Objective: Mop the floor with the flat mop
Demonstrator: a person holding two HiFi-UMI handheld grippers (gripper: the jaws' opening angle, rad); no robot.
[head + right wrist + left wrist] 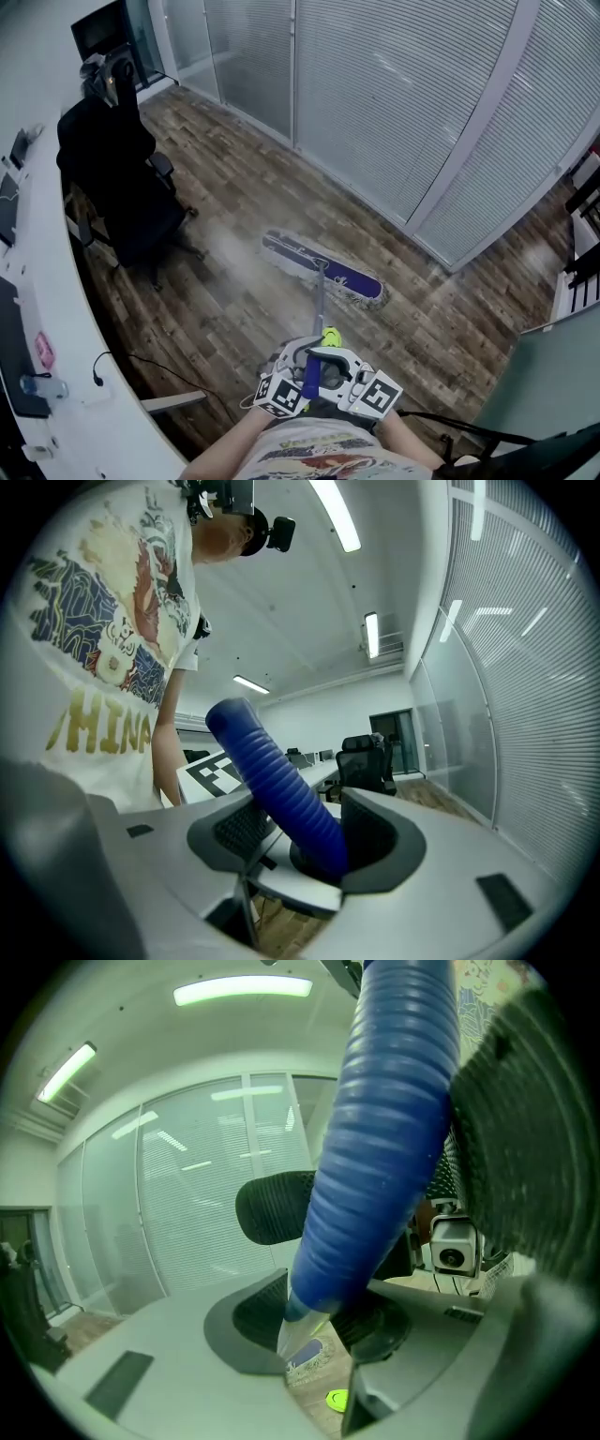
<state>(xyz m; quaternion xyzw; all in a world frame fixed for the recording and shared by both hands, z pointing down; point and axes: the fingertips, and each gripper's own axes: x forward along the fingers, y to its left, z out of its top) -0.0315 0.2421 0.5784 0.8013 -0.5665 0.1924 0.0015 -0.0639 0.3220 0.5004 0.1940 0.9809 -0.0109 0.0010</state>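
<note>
The flat mop's head (323, 269), purple with a pale fringe, lies flat on the wood floor (244, 309) in front of me. Its thin pole rises toward me and ends in a blue ribbed handle (311, 373). Both grippers meet at my waist. The left gripper (302, 361) is shut on the handle (375, 1147), which crosses between its dark pads (258, 1312); the mop head (305, 1354) shows small below. The right gripper (334, 364) is also shut on the handle (281, 789), which leans against its right pad (375, 836). A green fitting (330, 336) sits on the pole.
A black office chair (122, 187) stands to the left beside a long white curved desk (56, 366). Glass partitions with blinds (394, 94) close off the far side. A cable (141, 361) trails over the floor by the desk. More furniture stands at the right edge (581, 253).
</note>
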